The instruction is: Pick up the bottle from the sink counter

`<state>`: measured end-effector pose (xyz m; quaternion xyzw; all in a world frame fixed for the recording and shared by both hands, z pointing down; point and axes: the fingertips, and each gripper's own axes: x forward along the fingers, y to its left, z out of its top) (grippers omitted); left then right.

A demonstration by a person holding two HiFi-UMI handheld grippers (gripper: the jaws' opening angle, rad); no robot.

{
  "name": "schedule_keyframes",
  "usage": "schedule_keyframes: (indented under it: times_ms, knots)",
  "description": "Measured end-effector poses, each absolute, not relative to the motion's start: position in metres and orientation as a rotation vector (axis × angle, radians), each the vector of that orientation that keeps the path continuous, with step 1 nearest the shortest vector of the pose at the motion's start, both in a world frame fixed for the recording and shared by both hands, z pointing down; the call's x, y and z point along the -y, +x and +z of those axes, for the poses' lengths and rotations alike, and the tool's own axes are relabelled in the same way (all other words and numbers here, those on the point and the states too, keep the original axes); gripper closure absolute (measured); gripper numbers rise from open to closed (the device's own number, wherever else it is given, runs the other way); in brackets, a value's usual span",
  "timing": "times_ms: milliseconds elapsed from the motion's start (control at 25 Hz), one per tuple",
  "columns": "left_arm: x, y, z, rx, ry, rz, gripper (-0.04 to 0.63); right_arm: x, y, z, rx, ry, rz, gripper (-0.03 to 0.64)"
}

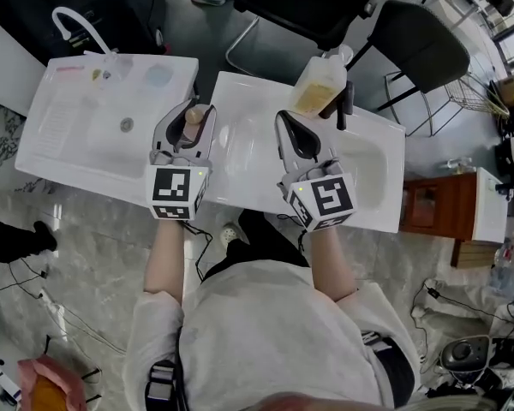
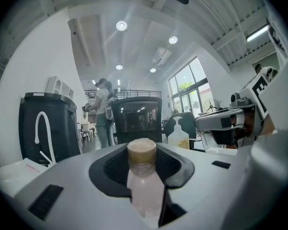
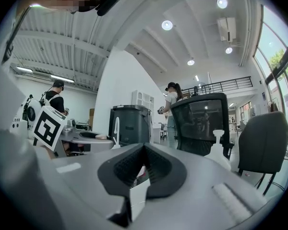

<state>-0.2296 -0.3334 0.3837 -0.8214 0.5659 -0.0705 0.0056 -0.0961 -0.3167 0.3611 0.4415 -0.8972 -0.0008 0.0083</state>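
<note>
A small bottle (image 1: 194, 118) with a tan cap and a pale pinkish body stands upright between the jaws of my left gripper (image 1: 188, 128), which is shut on it above the gap between the two white sink counters (image 1: 240, 157). In the left gripper view the bottle (image 2: 144, 183) fills the middle of the jaws, cap uppermost. My right gripper (image 1: 285, 122) hovers over the right basin with its jaws together and nothing in them; its own view shows the tips (image 3: 144, 150) meeting.
A soap pump bottle (image 1: 319, 84) with yellowish liquid stands at the back of the right counter. A white faucet (image 1: 75, 22) arches over the left basin. Black office chairs (image 1: 420, 45) and a dark bin stand behind. A person stands farther back in the room.
</note>
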Motion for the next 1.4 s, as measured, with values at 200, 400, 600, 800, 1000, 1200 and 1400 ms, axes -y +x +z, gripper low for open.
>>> schedule_keyframes:
  times_ms: [200, 400, 600, 800, 1000, 1200, 1400]
  knots:
    - [0.312, -0.230, 0.371, -1.775, -2.564, -0.207, 0.465, 0.301, -0.096, 0.353, 2.813, 1.381, -0.030, 0.606]
    - [0.296, -0.230, 0.357, -1.765, -2.547, -0.191, 0.465, 0.292, -0.095, 0.342, 2.826, 1.373, -0.064, 0.606]
    - [0.285, -0.229, 0.344, -1.801, -2.509, -0.159, 0.465, 0.289, -0.088, 0.332, 2.854, 1.358, -0.083, 0.606]
    - [0.272, -0.227, 0.331, -1.861, -2.459, -0.140, 0.465, 0.285, -0.083, 0.322, 2.880, 1.314, -0.098, 0.606]
    - [0.257, -0.224, 0.323, -1.925, -2.411, -0.123, 0.465, 0.280, -0.070, 0.314, 2.896, 1.281, -0.113, 0.606]
    - [0.240, -0.216, 0.317, -1.965, -2.372, -0.112, 0.465, 0.273, -0.053, 0.312, 2.907, 1.270, -0.105, 0.606]
    - [0.218, -0.205, 0.313, -1.996, -2.333, -0.115, 0.465, 0.256, -0.035, 0.312, 2.920, 1.259, -0.111, 0.606]
